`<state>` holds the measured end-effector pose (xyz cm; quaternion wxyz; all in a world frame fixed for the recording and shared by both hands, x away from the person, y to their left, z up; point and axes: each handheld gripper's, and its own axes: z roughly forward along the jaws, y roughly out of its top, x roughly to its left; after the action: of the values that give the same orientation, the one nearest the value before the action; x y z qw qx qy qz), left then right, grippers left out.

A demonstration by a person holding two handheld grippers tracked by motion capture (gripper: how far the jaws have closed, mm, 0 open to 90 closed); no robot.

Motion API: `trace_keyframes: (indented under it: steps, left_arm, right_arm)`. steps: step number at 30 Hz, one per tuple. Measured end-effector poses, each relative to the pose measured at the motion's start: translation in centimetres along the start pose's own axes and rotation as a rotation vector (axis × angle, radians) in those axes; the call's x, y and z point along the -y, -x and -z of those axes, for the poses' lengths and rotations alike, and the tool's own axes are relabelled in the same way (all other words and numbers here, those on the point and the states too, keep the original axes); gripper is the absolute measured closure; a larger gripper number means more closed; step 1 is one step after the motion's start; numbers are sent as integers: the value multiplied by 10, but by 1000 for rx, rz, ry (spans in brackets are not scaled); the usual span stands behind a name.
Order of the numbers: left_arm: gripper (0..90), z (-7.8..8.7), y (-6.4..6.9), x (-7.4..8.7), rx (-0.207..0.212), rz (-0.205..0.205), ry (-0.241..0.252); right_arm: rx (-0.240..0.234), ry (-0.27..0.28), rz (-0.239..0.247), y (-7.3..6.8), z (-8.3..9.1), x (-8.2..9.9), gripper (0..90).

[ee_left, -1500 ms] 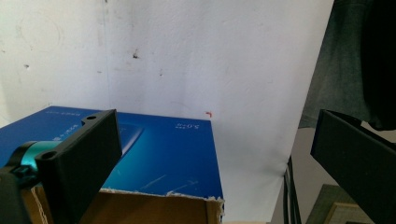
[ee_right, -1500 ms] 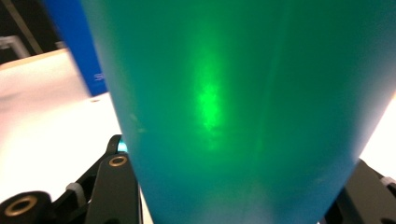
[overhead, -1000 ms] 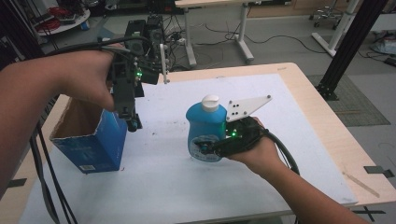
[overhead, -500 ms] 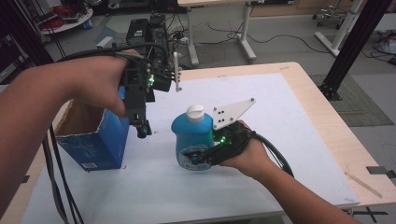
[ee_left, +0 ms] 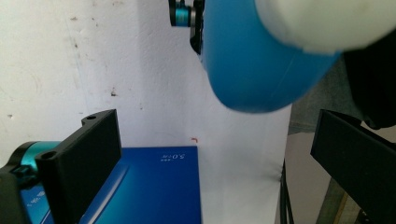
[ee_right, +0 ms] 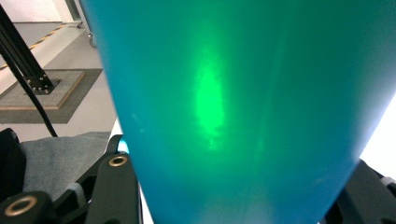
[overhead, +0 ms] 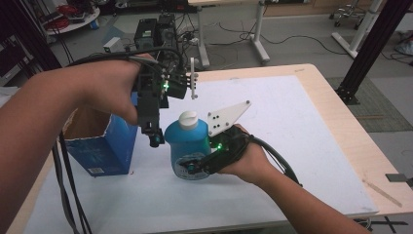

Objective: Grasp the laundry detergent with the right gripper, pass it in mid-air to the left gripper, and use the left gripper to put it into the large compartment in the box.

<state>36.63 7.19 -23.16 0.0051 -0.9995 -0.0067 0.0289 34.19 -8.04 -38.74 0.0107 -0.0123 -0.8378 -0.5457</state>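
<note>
White paper covers the wooden table (overhead: 341, 122), with cables, stands and equipment on the grey floor behind it.

Right gripper (overhead: 195, 165) — clenched low on the blue bottle (overhead: 187, 146), one black jaw on either side of the body as the right gripper view shows. That bottle stands near the table's middle, its white cap (overhead: 188, 118) at 12 o'clock.

Left gripper (overhead: 155, 139) — released, jaws wide apart and holding nothing, pointing down just beside the bottle at its 9 o'clock. In the left gripper view the bottle's body (ee_left: 252, 60) and blurred cap lie ahead, between and beyond the two jaws.

Blue carton (overhead: 100, 141), open at the top, sits at the bottle's 9 o'clock beyond the left gripper, near the table's left edge.

Step in hand, as judged: the left gripper appears to be closing in on the bottle's top while the right steadies the base. Done well, the right grasp stays low and firm so the bottle does not tip, and the left jaws are centred on the cap before they close.

Hard to make out — the bottle's label and contents, the carton's inside, and whether the bottle rests on the paper or is lifted slightly.
</note>
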Motion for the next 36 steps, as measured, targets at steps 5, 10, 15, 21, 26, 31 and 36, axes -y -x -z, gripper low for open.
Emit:
trace_keyframes:
  steps: [5,10,15,21,26,31,36]
  left_arm:
    - [18,-3,3,-4,4,-15,-1]
    - [18,-7,6,-8,-3,-22,6]
    - [18,-10,8,-10,-10,-29,9]
    - [18,-14,9,-13,-15,-33,18]
    - [18,-15,11,-15,-21,-39,24]
    - [18,-15,13,-16,-30,-46,21]
    - [18,-14,14,-18,-35,-48,22]
  right_arm:
    - [-5,-5,2,0,-9,-5,459]
    - [-7,1,6,0,-16,-8,460]
    - [-12,2,2,0,-19,-12,460]
    - [-13,9,-2,0,-21,-16,460]
    - [-8,2,2,1,-23,-18,461]
    - [-7,3,-8,1,-24,-18,461]
    - [-7,3,-17,2,-23,-18,461]
